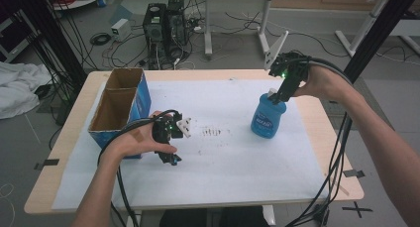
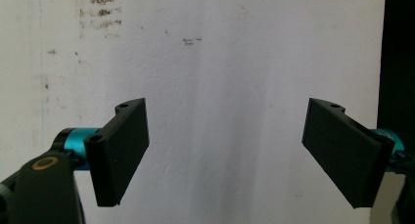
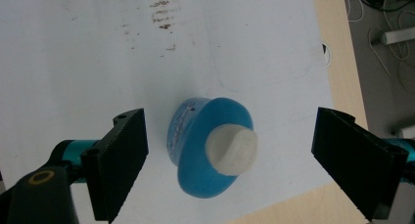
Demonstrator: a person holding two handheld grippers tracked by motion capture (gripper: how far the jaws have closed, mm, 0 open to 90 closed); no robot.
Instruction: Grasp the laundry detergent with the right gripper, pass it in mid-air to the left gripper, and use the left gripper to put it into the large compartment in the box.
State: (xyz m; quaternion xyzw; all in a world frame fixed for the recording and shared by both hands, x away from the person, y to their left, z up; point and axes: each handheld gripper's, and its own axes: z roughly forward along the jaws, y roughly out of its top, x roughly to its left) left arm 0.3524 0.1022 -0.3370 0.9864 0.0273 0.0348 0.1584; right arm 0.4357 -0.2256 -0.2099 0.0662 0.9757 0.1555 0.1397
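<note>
A blue bottle [image 1: 266, 117] with a white cap [image 1: 272, 92] stands upright on the white sheet [image 1: 223, 162], right of the table's middle. My right gripper [image 1: 279, 97] hangs just above the cap, held from the right by a hand. Looking down from the right gripper view, the bottle [image 3: 195, 150] and its cap [image 3: 231, 149] sit below and between the jaws of my right gripper [image 3: 230, 165], which is open and apart from the bottle. My left gripper [image 1: 176, 142] hovers over the sheet next to the box; it [image 2: 227, 155] is open with bare paper between the jaws.
An open cardboard box [image 1: 119, 105] with blue sides stands at the table's left. Dark smudges [image 1: 212, 133] mark the sheet's middle. The bottle is near the sheet's right edge [image 3: 313, 194]. Computer towers [image 1: 166, 26], cables and desk legs are on the floor behind.
</note>
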